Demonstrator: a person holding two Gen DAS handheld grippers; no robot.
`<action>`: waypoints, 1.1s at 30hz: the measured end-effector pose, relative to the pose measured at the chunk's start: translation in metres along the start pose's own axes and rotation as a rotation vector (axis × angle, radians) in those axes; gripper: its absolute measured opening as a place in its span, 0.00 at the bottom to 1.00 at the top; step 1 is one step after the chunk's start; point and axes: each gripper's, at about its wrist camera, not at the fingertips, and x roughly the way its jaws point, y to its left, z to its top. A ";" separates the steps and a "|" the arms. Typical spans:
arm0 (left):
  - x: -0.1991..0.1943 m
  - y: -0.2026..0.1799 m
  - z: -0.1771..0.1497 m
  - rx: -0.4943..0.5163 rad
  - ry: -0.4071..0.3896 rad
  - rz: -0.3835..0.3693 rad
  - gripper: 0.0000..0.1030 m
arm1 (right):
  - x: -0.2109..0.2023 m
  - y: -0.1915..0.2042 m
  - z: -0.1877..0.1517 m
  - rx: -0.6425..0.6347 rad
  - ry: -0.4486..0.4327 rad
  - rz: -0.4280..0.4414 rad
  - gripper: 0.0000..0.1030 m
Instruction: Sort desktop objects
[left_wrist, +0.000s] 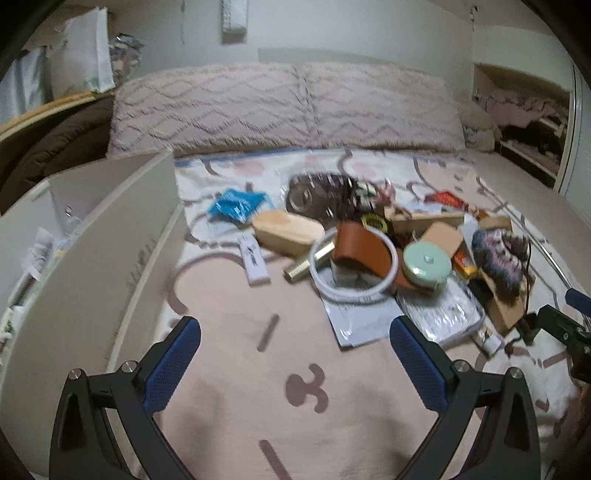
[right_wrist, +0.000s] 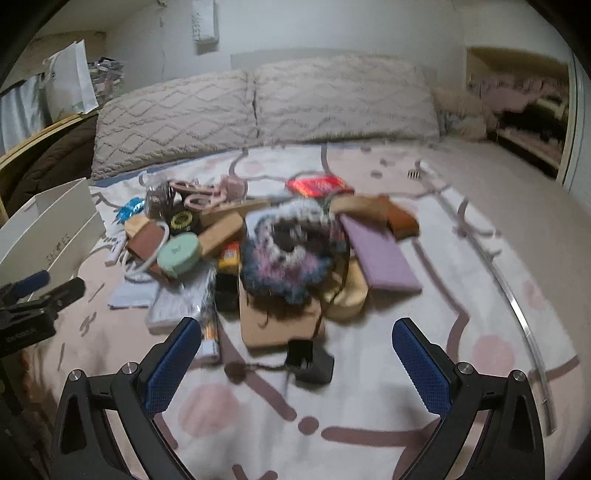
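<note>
Purple pad (right_wrist: 380, 254) only right-wrist-visible

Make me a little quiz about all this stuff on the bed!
1. True or false: both grippers, left gripper and right gripper, are open and empty.
2. What colour is the round tin? A green, B red, C black.
3. Fill in: the white box stands to the ___ of the pile.

Key: 1 true; 2 A; 3 left.
</note>
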 end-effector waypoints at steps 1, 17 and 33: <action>0.003 -0.001 -0.001 0.000 0.011 -0.001 1.00 | 0.003 -0.002 -0.003 0.006 0.013 -0.001 1.00; 0.042 0.002 -0.019 -0.038 0.151 0.007 1.00 | 0.026 -0.017 -0.023 0.082 0.119 0.038 0.51; 0.042 -0.009 -0.017 0.000 0.166 -0.055 1.00 | 0.031 -0.017 -0.026 0.071 0.107 0.120 0.34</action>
